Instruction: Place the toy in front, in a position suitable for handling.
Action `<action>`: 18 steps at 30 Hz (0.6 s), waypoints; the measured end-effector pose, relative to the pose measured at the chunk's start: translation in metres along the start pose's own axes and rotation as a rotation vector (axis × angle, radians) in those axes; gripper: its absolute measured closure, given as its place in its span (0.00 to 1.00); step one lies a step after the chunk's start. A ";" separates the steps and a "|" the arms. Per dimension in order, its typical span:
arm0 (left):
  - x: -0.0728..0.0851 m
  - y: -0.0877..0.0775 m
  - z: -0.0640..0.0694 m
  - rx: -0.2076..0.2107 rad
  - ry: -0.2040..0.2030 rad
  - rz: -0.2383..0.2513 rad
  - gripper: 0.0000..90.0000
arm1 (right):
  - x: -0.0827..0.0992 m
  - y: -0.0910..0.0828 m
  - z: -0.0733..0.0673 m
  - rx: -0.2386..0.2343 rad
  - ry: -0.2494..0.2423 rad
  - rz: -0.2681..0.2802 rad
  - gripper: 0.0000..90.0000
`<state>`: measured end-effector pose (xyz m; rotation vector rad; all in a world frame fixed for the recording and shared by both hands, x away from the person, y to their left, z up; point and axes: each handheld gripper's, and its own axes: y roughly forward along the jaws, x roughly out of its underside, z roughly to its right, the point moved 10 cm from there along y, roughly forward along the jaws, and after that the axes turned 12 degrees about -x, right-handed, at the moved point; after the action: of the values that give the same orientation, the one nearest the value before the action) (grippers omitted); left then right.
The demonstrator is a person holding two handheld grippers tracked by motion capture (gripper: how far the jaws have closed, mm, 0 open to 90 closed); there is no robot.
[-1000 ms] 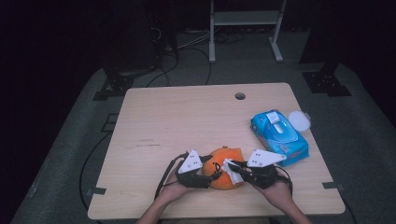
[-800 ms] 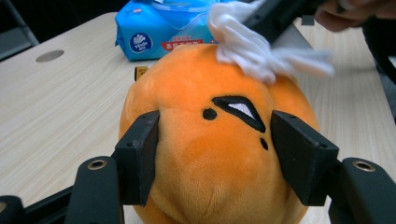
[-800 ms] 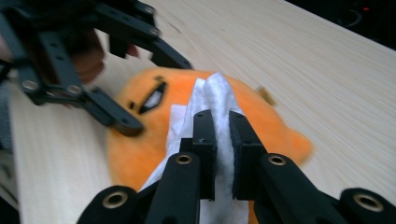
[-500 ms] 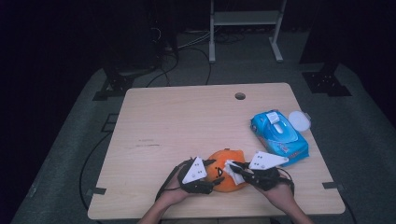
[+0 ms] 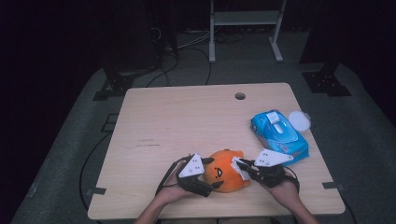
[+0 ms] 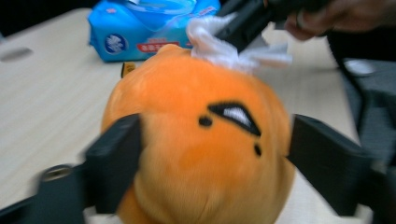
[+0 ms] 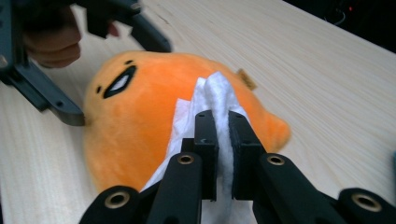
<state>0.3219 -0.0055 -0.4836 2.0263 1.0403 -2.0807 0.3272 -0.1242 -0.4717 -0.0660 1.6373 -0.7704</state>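
Note:
An orange plush toy with a drawn face lies near the table's front edge. My left gripper is at its left side. Its jaws have just been opening and now stand wide on either flank of the plush, not squeezing it. My right gripper comes in from the right, shut on a crumpled white wipe. The wipe rests against the top of the plush. In the left gripper view the wipe sits on the toy's far side.
A blue pack of wet wipes lies at the right of the wooden table, with a round white lid beside it. A small hole is near the table's far edge. Both hands are at the front edge.
My left gripper's jaws have spread apart around the plush. The right gripper has stayed put with the wipe against the toy.

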 end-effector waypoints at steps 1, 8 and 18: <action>-0.001 -0.001 -0.004 -0.011 -0.020 0.003 0.14 | -0.002 0.001 -0.004 -0.004 -0.015 0.008 0.92; 0.006 0.001 -0.008 -0.053 -0.008 0.002 0.33 | -0.011 0.007 -0.020 -0.049 -0.073 0.019 0.92; 0.012 0.003 -0.012 -0.076 -0.027 0.006 0.35 | 0.009 -0.007 0.013 -0.013 0.068 0.013 0.92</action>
<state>0.3324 0.0031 -0.4946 1.9580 1.0898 -2.0269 0.3343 -0.1399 -0.4761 -0.0387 1.7058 -0.7601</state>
